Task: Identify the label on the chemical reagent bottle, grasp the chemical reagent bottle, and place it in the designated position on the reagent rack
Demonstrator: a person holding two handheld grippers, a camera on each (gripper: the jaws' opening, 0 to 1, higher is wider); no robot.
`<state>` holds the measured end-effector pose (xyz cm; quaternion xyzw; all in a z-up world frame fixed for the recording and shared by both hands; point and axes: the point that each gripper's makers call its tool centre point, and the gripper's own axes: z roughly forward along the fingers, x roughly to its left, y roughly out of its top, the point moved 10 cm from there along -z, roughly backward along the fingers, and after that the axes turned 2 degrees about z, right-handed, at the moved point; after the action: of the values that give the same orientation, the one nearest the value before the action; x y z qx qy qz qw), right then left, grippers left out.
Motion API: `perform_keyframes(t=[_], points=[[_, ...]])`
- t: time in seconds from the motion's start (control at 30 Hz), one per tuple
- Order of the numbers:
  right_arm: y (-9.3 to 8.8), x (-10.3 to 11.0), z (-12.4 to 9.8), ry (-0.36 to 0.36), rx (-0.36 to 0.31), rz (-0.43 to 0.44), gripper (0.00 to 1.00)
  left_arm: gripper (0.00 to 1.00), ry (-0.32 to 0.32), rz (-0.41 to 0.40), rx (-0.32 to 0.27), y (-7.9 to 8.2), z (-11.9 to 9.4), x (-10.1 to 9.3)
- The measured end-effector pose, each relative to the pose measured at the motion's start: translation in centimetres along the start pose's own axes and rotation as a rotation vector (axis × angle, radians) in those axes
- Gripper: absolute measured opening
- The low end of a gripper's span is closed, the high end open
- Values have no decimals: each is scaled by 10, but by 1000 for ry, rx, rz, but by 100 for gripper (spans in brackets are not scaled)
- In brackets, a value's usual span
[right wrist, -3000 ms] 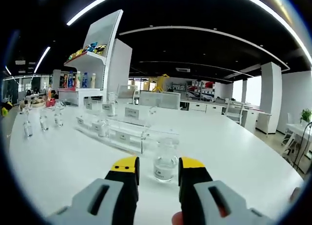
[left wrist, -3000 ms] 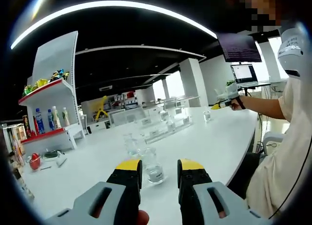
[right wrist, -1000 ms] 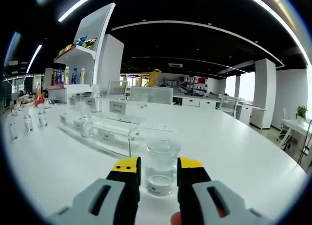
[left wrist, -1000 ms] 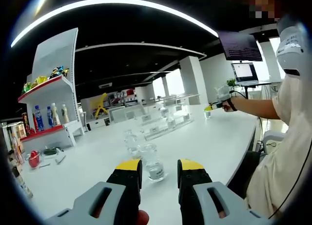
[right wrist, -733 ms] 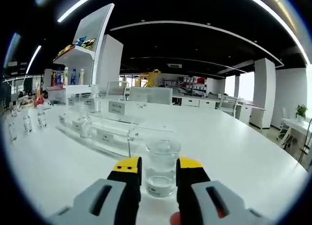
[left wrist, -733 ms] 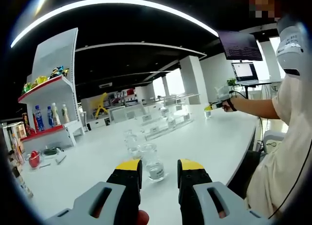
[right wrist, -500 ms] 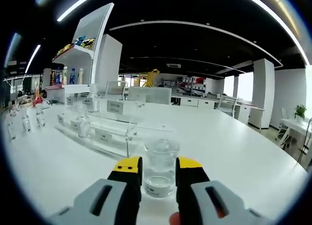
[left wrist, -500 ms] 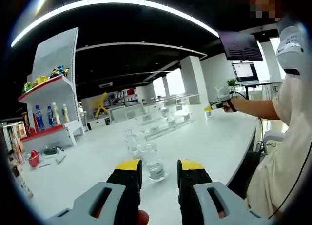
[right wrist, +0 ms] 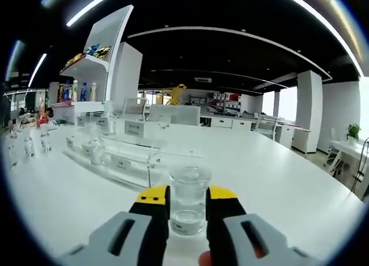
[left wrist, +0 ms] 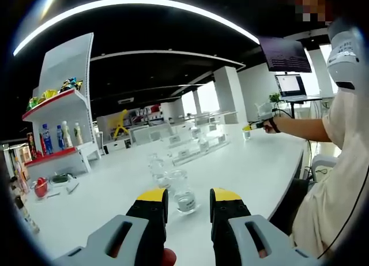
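Right gripper [right wrist: 187, 198] jaws closed onto the reagent bottle [right wrist: 188, 202]; lift straight, stay clear of the acrylic reagent rack [right wrist: 124, 159] just behind; left gripper [left wrist: 188, 201] open, empty

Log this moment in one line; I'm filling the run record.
right gripper: shut on reagent bottle | left gripper: open | rack: beyond

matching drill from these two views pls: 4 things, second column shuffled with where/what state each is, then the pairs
Things:
1. right claw
2. left claw
3. reagent rack
4. red-edged shelf

States:
A. holds drink bottles and snack packs
B. clear, tiered, standing on the white table
C. jaws close against the sides of a reagent bottle
D. jaws apart, a small bottle standing beyond them

Pairs: 1-C, 2-D, 3-B, 4-A
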<state>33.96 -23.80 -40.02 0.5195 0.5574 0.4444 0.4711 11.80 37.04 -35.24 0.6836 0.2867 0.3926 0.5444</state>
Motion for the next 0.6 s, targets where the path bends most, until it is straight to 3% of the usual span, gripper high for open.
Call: perform_keyframes(t=[0.6], points=[[-6, 1, -4, -24, -84, 58, 19, 29, -13, 5, 0, 1, 2, -3]])
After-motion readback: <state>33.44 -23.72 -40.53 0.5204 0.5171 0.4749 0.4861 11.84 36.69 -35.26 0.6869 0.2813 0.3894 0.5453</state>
